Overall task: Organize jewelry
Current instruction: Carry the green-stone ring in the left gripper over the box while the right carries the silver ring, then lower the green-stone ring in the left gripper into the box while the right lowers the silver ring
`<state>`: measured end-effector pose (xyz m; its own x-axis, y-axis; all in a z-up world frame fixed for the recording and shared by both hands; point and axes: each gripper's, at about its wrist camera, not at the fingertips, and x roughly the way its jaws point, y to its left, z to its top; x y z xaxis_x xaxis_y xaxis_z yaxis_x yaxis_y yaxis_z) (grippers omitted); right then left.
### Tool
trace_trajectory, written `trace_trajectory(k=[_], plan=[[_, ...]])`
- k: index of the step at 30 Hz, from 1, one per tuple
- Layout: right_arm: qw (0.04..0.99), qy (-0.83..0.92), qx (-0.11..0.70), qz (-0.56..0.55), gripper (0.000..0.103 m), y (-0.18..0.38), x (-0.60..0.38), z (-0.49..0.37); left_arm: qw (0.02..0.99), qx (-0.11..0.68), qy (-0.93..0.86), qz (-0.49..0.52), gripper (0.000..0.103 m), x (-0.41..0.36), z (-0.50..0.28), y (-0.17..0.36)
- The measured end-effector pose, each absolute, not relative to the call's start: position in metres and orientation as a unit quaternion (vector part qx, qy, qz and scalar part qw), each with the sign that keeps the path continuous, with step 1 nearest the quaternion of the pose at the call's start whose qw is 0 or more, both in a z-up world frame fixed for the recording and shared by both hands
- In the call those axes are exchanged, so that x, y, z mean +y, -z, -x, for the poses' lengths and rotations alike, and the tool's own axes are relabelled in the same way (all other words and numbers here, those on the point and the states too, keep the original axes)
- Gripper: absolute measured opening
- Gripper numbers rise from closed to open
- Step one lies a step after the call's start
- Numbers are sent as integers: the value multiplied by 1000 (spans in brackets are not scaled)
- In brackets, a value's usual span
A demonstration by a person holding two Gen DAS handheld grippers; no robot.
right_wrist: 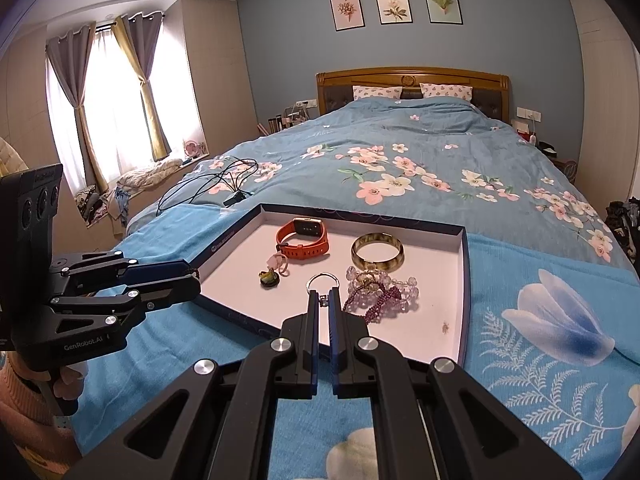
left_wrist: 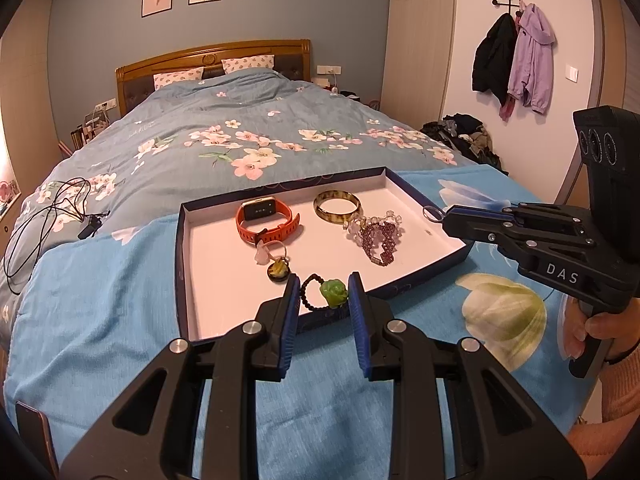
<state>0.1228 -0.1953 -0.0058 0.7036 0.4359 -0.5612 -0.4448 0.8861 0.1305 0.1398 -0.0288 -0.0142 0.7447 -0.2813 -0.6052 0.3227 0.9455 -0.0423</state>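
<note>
A dark blue box lid with a white floor (left_wrist: 208, 248) (right_wrist: 240, 272) lies on the bed. In it are an orange smartwatch (left_wrist: 266, 220) (right_wrist: 304, 240), a brown bangle (left_wrist: 337, 206) (right_wrist: 377, 256), a heap of purple and clear bead bracelets (left_wrist: 376, 236) (right_wrist: 380, 288) and a yellow-green pendant with a pink charm (left_wrist: 277, 266) (right_wrist: 269, 278). My left gripper (left_wrist: 323, 292) is shut on a dark bead bracelet with a green rose (left_wrist: 333, 292), held over the lid's near edge. My right gripper (right_wrist: 323, 300) (left_wrist: 442, 216) is shut on a silver key ring (right_wrist: 322, 281) (left_wrist: 432, 213) above the lid's right side.
The lid rests on a light blue flowered blanket (left_wrist: 120, 320) (right_wrist: 540, 320) at the foot of the bed. A black cable (left_wrist: 44, 216) (right_wrist: 216, 184) lies on the quilt to the left. A clothes pile (left_wrist: 468, 132) sits by the wall at the right.
</note>
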Motion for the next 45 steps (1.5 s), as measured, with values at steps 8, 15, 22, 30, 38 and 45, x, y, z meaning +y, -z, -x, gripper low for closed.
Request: trace_trajectory(k=[8, 15, 22, 30, 38, 45], plan=[[922, -240, 304, 10, 3, 4, -192, -131, 934, 320, 159, -32, 25, -28, -148, 14], [921, -240, 305, 8, 3, 5, -192, -135, 934, 319, 157, -32, 25, -28, -152, 14], [921, -241, 306, 9, 3, 5, -192, -135, 934, 319, 156, -33, 25, -28, -155, 14], [919, -239, 313, 10, 3, 10, -189, -146, 934, 322, 153, -30, 25, -27, -167, 15], [918, -238, 318, 11, 3, 16, -188, -151, 933, 327, 151, -23, 25, -28, -176, 22], [917, -235, 322, 8, 3, 18, -189, -155, 932, 328, 151, -21, 25, -26, -177, 22]])
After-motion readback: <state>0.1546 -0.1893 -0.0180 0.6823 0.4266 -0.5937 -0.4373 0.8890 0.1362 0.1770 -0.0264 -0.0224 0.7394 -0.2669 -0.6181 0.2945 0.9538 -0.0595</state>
